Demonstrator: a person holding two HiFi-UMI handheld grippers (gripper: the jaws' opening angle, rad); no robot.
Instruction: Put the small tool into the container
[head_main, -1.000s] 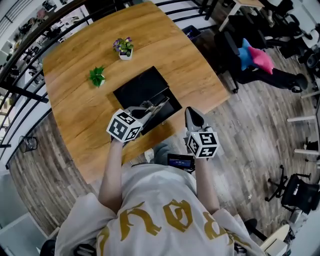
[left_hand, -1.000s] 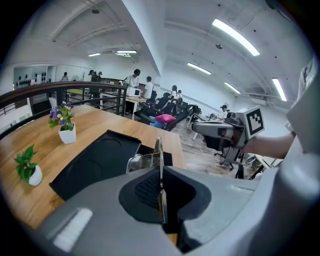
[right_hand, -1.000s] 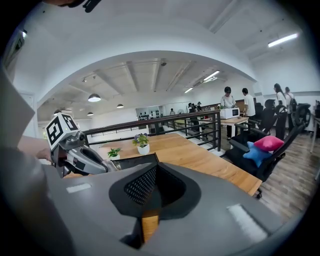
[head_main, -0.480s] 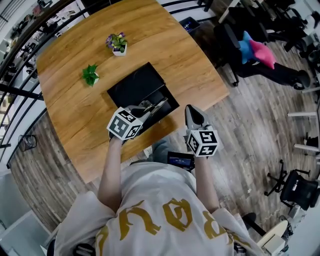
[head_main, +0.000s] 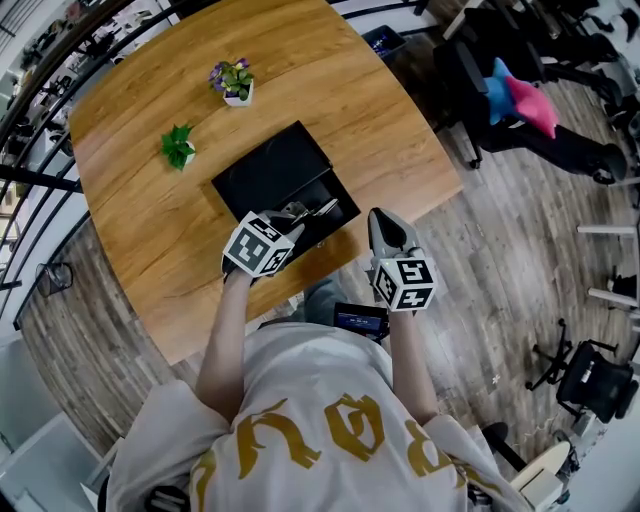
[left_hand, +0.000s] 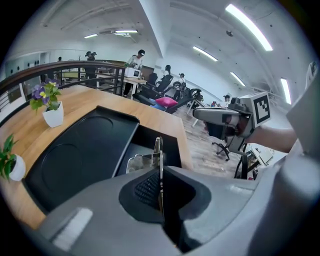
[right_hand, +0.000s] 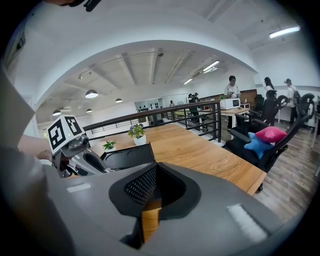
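**Small tool gripped over the open container, drop not yet made.**

Head view: at frame centre the left hand-held gripper (head_main: 305, 218) is clenched on the small tool (head_main: 320, 208), right over the near end of the black container (head_main: 270, 170). The right hand-held gripper (head_main: 384, 228) hangs at the near edge of the table (head_main: 340, 90), just right of centre. Left gripper view: the jaws pinch the thin metal tool edge-on, its tip above the container's open compartment. So the pick-up looks done, and lowering and letting go are left. Right gripper view: jaws pressed together on nothing, wood grain beyond. The wooden table carries two potted plants (head_main: 232, 82) at upper left. Around it are plank flooring, a dark railing and office chairs (head_main: 500, 60) at upper right.
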